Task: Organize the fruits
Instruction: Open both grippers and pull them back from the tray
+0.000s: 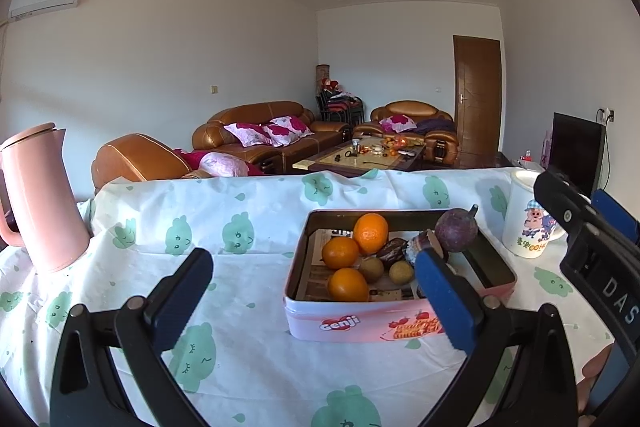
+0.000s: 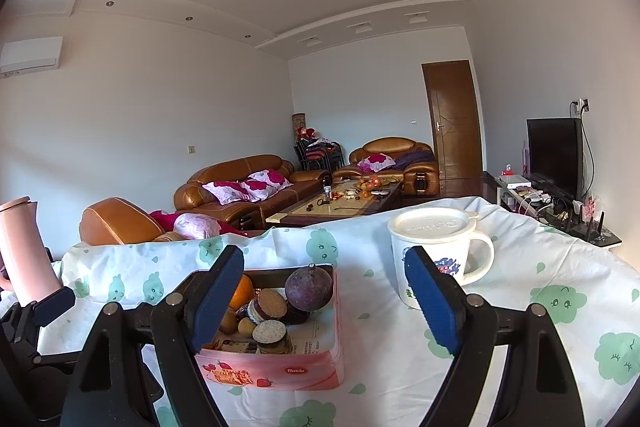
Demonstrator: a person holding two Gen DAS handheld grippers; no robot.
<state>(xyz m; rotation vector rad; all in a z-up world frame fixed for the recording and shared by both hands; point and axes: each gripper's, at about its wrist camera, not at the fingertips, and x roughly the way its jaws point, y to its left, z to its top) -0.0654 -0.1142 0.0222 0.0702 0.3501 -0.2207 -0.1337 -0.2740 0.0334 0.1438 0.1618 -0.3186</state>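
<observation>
A pink tin (image 1: pixel 360 323) stands on the table (image 1: pixel 248 267), which is covered by a white cloth printed with green cartoon shapes. The tin is open at the top and holds the fruit: three oranges (image 1: pixel 340 253) grouped at its left side, two small brownish-green round fruits (image 1: pixel 371 269) near the middle, and a dark purple round fruit (image 1: pixel 456 230) with a short stem resting high at the far right of the pile. Brown round pieces with pale cut faces (image 2: pixel 272 305) lie among the fruit, seen best from the right wrist camera.

The left gripper (image 1: pixel 314 295) hangs near the table's front edge with its blue-padded jaws wide apart and nothing between the pads; its right finger overlaps the tin's near right corner in the view, though contact cannot be judged. The right gripper (image 2: pixel 324 297) also stands open, empty, its left finger in front of the tin's left side and its right finger in front of a white lidded mug (image 2: pixel 440 251) that sits to the right of the tin, apart from it.

A pink jug (image 1: pixel 40 199) stands at the far left of the table. Beyond the table lie brown leather sofas (image 1: pixel 264 131) with pink cushions.
</observation>
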